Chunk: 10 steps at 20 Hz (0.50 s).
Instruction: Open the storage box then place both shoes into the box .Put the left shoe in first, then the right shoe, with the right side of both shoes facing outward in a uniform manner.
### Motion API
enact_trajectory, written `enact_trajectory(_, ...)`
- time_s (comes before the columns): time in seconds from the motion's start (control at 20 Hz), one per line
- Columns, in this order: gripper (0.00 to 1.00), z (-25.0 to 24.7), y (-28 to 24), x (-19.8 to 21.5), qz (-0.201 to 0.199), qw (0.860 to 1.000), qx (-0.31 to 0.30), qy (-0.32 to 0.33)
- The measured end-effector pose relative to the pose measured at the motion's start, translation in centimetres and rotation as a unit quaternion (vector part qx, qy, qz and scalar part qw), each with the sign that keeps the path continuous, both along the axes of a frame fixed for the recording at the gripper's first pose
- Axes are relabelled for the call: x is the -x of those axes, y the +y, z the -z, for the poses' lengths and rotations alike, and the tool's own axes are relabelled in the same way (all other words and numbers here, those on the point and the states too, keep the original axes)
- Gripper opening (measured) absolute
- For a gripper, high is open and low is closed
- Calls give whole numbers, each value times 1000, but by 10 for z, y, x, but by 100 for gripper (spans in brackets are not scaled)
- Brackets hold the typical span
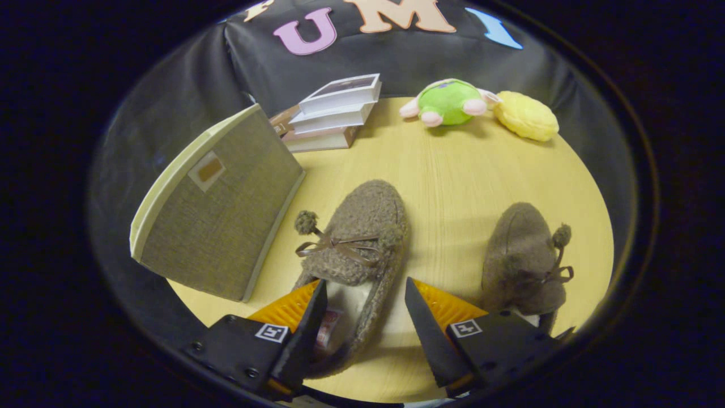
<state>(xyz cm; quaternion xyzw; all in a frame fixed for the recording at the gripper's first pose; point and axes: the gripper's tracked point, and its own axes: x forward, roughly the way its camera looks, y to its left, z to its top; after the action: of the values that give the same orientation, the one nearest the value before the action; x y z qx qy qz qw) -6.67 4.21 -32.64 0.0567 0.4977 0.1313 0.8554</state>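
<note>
Two brown fuzzy slippers with bows and pompoms lie on the round wooden table (pixel 453 170). My gripper (pixel 365 283) is open, and the heel end of the nearer slipper (pixel 362 232) lies between its fingers, closer to the left finger, with neither finger pressing on it. The other slipper (pixel 524 258) lies to the right, beyond the right finger (pixel 422 317). The storage box (pixel 218 207), grey fabric with cream trim, stands left of the near slipper. I see its labelled face, while its inside is hidden.
A stack of books (pixel 331 113) leans behind the box at the back of the table. A green plush toy (pixel 447 102) and a yellow plush (pixel 527 116) sit at the far edge. Bare tabletop lies between the two slippers.
</note>
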Motion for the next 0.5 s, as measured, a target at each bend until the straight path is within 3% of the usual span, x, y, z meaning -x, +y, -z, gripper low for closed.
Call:
enact_trajectory(0.3, 38, 5, 4, 3, 19, 999, -17, 35)
enact_trajectory(0.45, 18, 5, 1, 3, 55, 996, -37, 68)
enact_trajectory(0.5, 16, 9, -3, -1, 79, 994, -38, 69)
